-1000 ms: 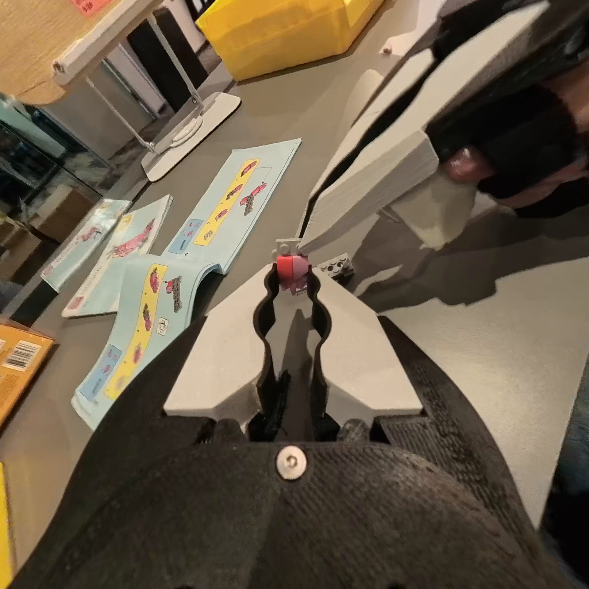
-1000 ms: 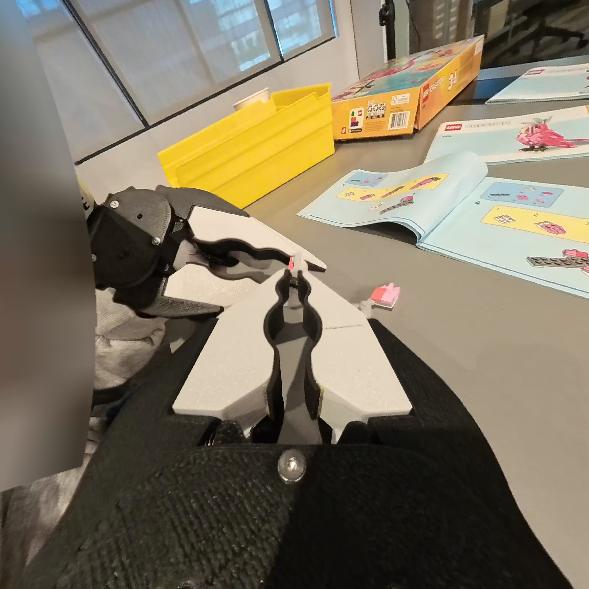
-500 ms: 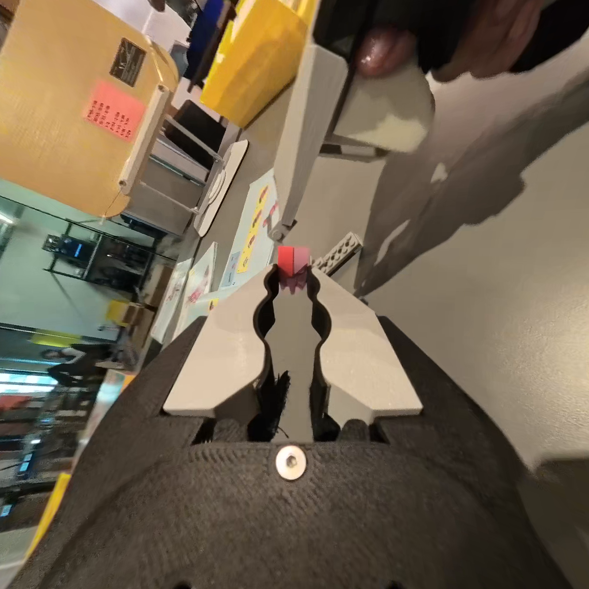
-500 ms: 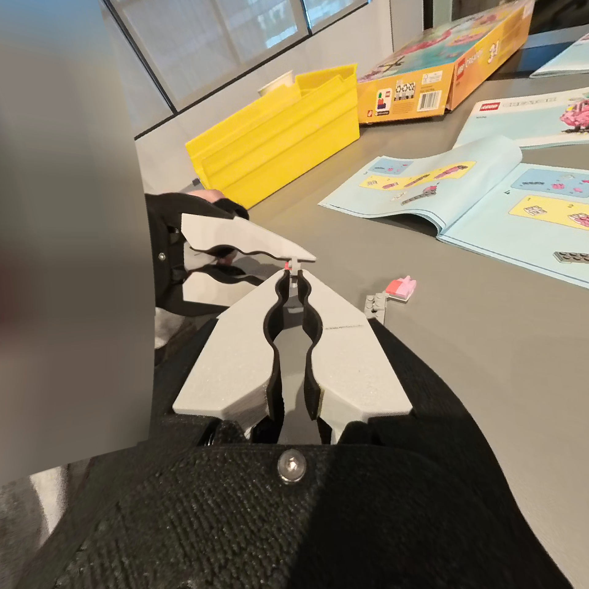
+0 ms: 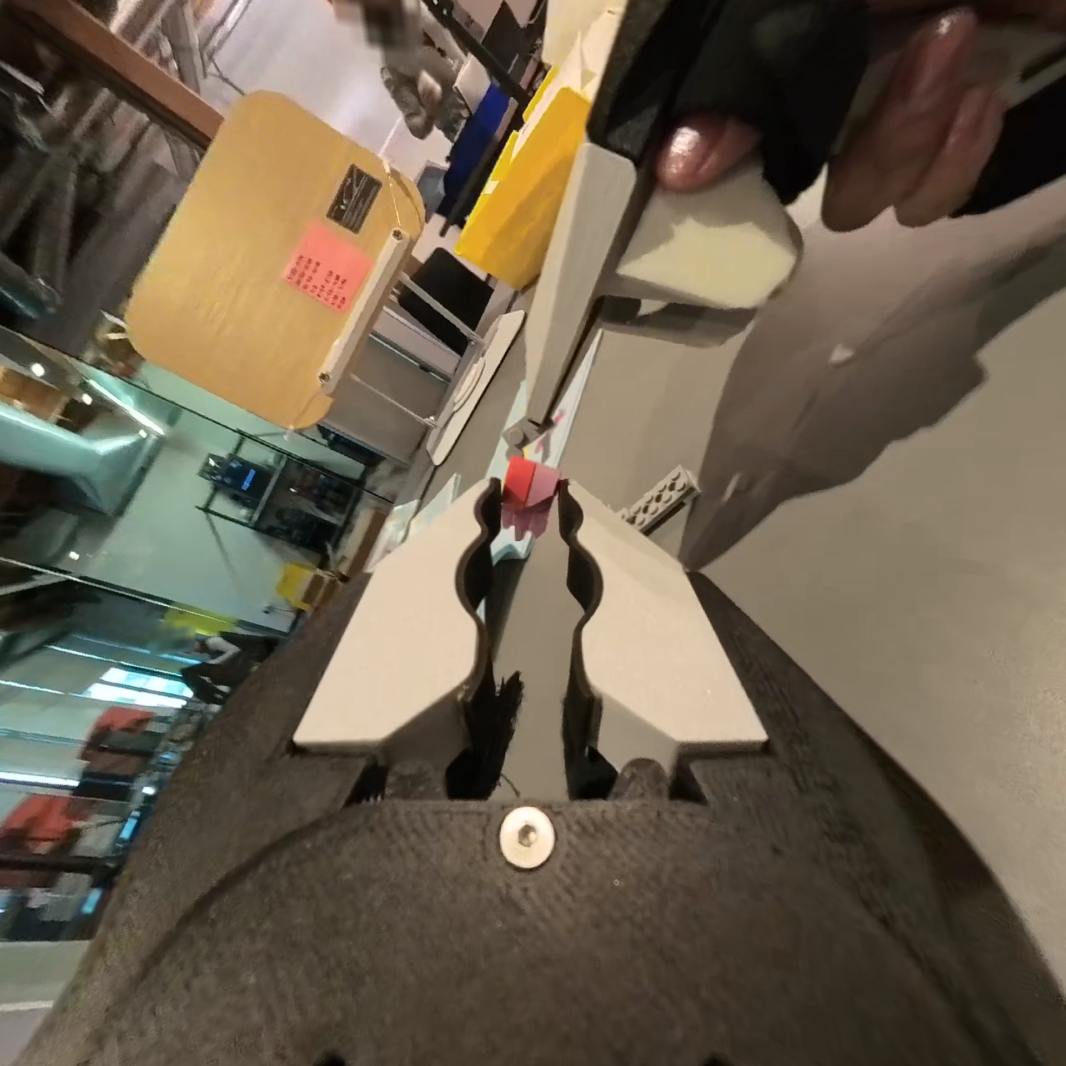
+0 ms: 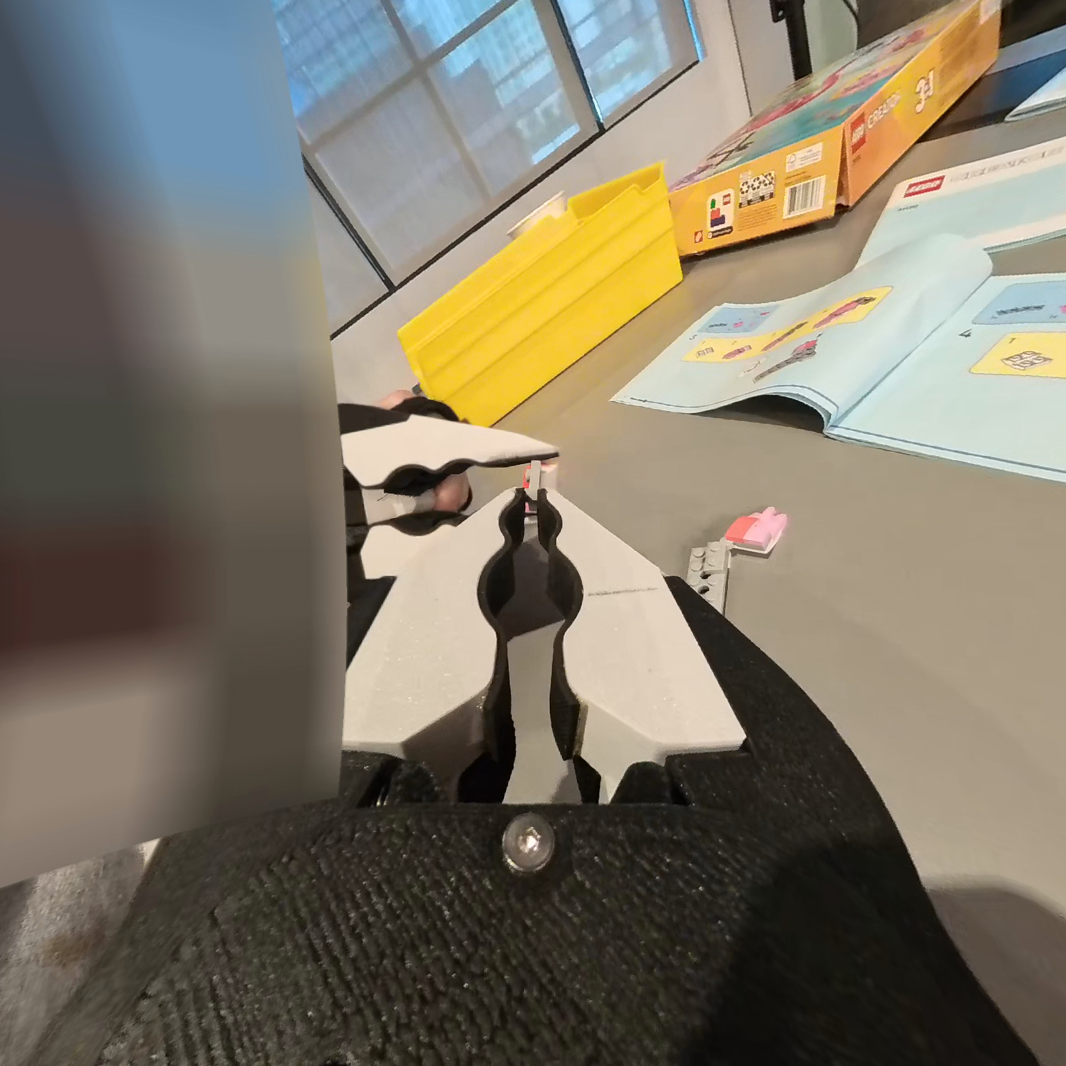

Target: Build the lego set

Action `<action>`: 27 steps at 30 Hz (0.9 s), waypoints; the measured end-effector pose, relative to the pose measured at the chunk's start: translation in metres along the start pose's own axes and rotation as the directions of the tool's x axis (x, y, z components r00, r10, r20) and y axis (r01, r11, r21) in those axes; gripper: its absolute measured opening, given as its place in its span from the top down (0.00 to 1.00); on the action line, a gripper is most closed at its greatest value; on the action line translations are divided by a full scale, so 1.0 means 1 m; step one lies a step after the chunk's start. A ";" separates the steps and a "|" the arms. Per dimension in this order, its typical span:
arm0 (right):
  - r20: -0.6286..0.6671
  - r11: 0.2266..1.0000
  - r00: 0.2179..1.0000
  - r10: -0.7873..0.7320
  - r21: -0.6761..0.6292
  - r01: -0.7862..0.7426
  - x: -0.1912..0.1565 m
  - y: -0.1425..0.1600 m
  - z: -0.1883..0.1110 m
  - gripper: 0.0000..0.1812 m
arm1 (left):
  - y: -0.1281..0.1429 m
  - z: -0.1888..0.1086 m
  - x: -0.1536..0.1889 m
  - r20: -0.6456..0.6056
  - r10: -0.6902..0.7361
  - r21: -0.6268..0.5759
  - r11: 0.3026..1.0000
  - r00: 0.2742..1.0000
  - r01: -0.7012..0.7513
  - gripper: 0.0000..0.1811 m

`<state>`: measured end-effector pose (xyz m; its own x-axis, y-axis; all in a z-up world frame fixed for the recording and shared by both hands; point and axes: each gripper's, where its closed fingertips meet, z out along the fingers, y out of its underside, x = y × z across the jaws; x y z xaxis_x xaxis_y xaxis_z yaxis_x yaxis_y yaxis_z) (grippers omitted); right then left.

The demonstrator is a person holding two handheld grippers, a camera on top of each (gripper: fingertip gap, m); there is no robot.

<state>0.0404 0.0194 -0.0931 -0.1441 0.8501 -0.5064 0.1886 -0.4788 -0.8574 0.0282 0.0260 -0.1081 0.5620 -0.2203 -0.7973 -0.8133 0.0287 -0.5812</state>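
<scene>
My left gripper point(image 5: 531, 495) is shut on a small red and pink brick assembly point(image 5: 532, 482) and holds it above the grey table. My right gripper point(image 6: 531, 497) is shut on a thin small grey piece point(image 6: 536, 477). In the left wrist view the right gripper point(image 5: 526, 432) comes down from above, its grey piece point(image 5: 517, 436) just above the red brick, a small gap showing. In the right wrist view the left gripper's fingers point(image 6: 461, 447) reach in from the left, tips right at the grey piece.
A grey studded plate point(image 6: 708, 568) with a red and pink piece point(image 6: 757, 528) beside it lies on the table point(image 6: 865, 634). An open instruction booklet point(image 6: 865, 369), a yellow bin point(image 6: 542, 311) and the orange set box point(image 6: 807, 173) lie farther back. A lamp point(image 5: 271, 254) stands at the table edge. My left and right fingertips are right by each other. It is some 7 cm from my left tips to the grey studded plate point(image 6: 708, 568).
Both grippers have risen from the table and my left one has rolled sideways. The right gripper now comes at the red brick from above. Both grips are unchanged.
</scene>
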 end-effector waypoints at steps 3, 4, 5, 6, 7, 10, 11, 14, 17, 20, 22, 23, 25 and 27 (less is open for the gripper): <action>0.011 1.000 1.000 0.020 -0.007 -0.020 0.001 0.000 -0.001 0.99 | -0.001 -0.002 0.002 -0.006 0.082 0.005 0.997 0.997 -0.082 0.90; 0.011 1.000 1.000 0.025 -0.011 -0.025 0.001 0.001 -0.001 0.99 | 0.000 -0.002 0.003 -0.012 0.098 0.003 0.995 0.995 -0.098 0.90; 0.011 0.999 0.999 0.030 -0.018 -0.030 0.002 0.002 -0.002 0.99 | 0.000 -0.002 0.004 -0.020 0.113 -0.002 0.994 0.993 -0.113 0.90; 0.011 0.999 0.999 0.036 -0.027 -0.035 0.002 0.004 -0.002 0.99 | 0.001 -0.002 0.005 -0.025 0.132 -0.007 0.991 0.991 -0.133 0.90; 0.013 0.998 0.999 0.043 -0.038 -0.042 0.003 0.005 -0.002 0.99 | 0.002 -0.002 0.006 -0.029 0.155 -0.012 0.988 0.987 -0.156 0.90; 0.027 0.993 0.998 0.065 -0.103 -0.062 0.004 0.012 -0.004 0.99 | 0.003 -0.002 0.010 -0.039 0.244 -0.019 0.969 0.969 -0.245 0.90; 0.031 0.989 0.997 0.068 -0.130 -0.064 0.004 0.014 -0.005 0.99 | 0.003 -0.002 0.012 -0.042 0.278 -0.020 0.960 0.960 -0.279 0.90; 0.035 0.973 0.997 0.065 -0.223 -0.056 0.007 0.020 -0.008 0.99 | 0.004 -0.001 0.018 -0.056 0.362 -0.021 0.931 0.930 -0.364 0.90; 0.036 0.956 0.996 0.076 -0.288 -0.062 0.010 0.024 -0.009 0.99 | 0.005 -0.001 0.024 -0.069 0.419 -0.023 0.907 0.905 -0.421 0.90; 0.030 0.951 0.996 0.084 -0.301 -0.071 0.014 0.024 -0.009 0.99 | 0.007 0.000 0.027 -0.072 0.433 -0.032 0.900 0.899 -0.436 0.90; 0.020 0.954 0.997 0.080 -0.293 -0.071 0.016 0.024 -0.006 0.99 | 0.010 0.001 0.027 -0.074 0.417 -0.047 0.906 0.906 -0.420 0.90; 0.007 0.958 0.998 0.064 -0.280 -0.059 0.018 0.024 -0.005 0.99 | 0.012 0.002 0.026 -0.072 0.395 -0.061 0.915 0.916 -0.399 0.91; -0.046 0.967 0.999 -0.003 -0.254 -0.009 0.025 0.023 -0.002 0.96 | 0.020 0.003 0.024 -0.085 0.310 -0.109 0.942 0.947 -0.318 0.90; -0.112 0.965 0.990 -0.080 -0.259 0.048 0.036 0.026 -0.001 0.87 | 0.034 0.004 0.022 -0.113 0.184 -0.180 0.962 0.976 -0.203 0.90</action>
<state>0.0410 0.0374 -0.1338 -0.0487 0.9048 -0.4230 0.4265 -0.3641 -0.8280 0.0134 0.0261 -0.1457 0.3816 -0.3203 -0.8671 -0.9239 -0.1036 -0.3683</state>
